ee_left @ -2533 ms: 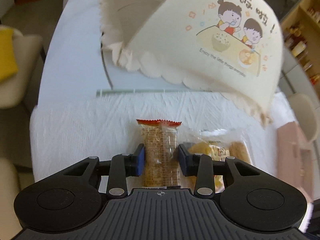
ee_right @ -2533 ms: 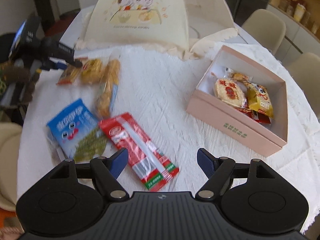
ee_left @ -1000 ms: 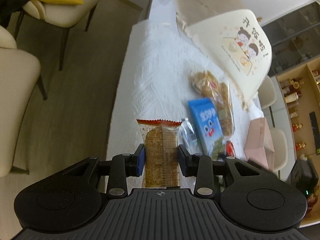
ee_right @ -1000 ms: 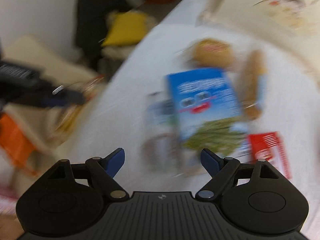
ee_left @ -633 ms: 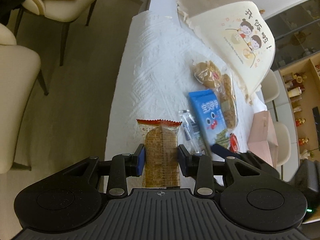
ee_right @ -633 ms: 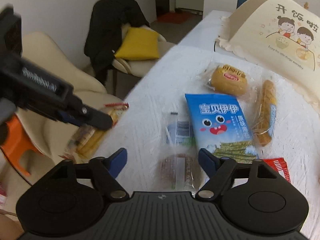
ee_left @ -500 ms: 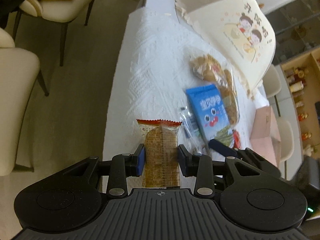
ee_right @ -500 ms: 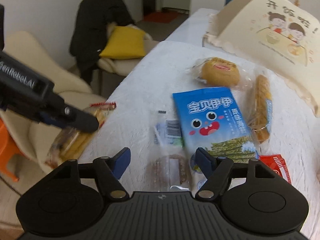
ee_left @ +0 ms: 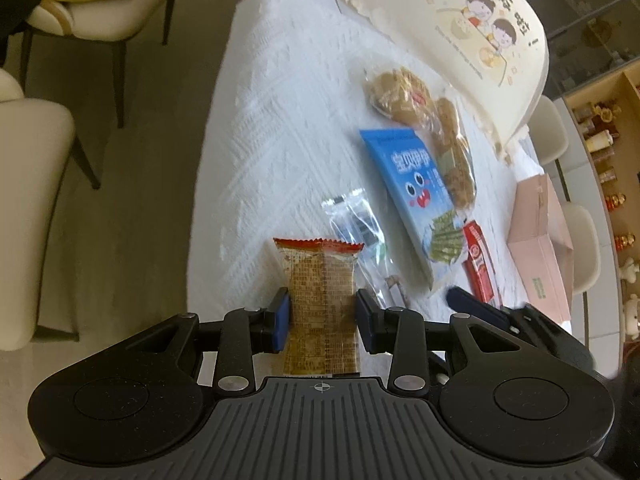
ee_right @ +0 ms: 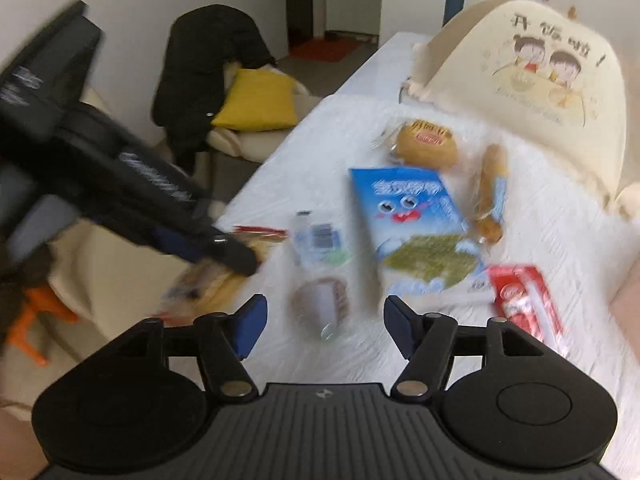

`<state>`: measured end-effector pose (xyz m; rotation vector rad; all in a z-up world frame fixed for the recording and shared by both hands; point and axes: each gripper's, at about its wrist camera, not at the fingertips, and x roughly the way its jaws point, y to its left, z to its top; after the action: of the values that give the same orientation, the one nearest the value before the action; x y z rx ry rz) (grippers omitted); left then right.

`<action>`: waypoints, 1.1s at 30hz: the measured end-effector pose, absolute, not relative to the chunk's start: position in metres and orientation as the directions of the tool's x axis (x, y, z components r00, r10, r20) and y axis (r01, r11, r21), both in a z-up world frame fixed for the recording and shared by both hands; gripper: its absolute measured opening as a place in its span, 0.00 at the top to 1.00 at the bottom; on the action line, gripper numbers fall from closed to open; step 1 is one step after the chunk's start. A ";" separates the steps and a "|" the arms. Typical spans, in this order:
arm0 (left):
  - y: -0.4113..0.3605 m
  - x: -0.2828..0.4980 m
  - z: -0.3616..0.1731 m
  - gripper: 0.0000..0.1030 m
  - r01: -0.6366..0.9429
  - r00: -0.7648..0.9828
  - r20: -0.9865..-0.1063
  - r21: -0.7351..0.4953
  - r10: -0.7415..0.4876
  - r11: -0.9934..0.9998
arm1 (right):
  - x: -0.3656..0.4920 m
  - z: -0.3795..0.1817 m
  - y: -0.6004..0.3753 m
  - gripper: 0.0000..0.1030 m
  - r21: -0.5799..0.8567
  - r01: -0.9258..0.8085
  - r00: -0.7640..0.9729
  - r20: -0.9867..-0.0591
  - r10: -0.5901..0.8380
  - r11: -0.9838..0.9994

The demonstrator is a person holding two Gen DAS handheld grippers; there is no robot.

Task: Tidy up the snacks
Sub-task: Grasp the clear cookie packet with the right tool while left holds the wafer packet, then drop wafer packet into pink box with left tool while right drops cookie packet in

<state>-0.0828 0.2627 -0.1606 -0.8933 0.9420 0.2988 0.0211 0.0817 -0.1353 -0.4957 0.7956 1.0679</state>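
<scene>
My left gripper [ee_left: 322, 322] is shut on a clear-wrapped biscuit bar [ee_left: 322, 304] with a red top edge, held above the table's left edge. It shows blurred in the right wrist view [ee_right: 224, 256]. My right gripper [ee_right: 322, 326] is open and empty, just above a clear-wrapped round brown snack [ee_right: 322, 304]. On the white tablecloth lie a blue snack bag [ee_right: 412, 224] [ee_left: 412, 184], a round bun [ee_right: 428, 144], a long wrapped pastry [ee_right: 490, 192] and a red packet [ee_right: 524, 300] [ee_left: 480, 268]. The pink box [ee_left: 540, 240] stands at the right.
A cream food cover [ee_right: 532, 80] [ee_left: 460, 28] with a cartoon print stands at the far side of the table. Chairs [ee_left: 32, 184] stand along the left edge, one with a yellow cushion [ee_right: 256, 100] and a black jacket [ee_right: 208, 68].
My right gripper has swung left from the box side and come down over the clear-wrapped round snack. My left gripper keeps the biscuit bar and has drifted toward the table.
</scene>
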 end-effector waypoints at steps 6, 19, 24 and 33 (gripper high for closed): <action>0.265 -0.086 -0.149 0.62 -0.593 0.568 -0.815 -0.500 -0.112 0.631 | 0.035 -0.155 0.113 0.65 0.011 -0.894 0.249 -0.819 0.518 0.448; 0.154 -0.003 -0.146 0.62 -0.247 0.462 -0.795 -0.540 -0.392 0.804 | 0.051 -0.113 -0.051 0.66 0.033 -0.671 0.373 -0.848 0.376 0.740; 0.100 0.030 -0.121 0.62 -0.053 0.441 -0.768 -0.539 -0.464 0.841 | 0.053 -0.082 -0.111 0.66 -0.024 -0.549 0.495 -0.814 0.302 0.836; 0.054 0.136 0.018 0.61 0.250 0.649 -0.570 -0.466 -0.503 0.849 | 0.070 0.019 -0.190 0.66 -0.021 -0.348 0.745 -0.614 0.263 0.937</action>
<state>0.1360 0.0535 0.0180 -0.3645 0.7502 -0.4387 0.0699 -0.1901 0.0186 -0.1373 0.6501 0.3354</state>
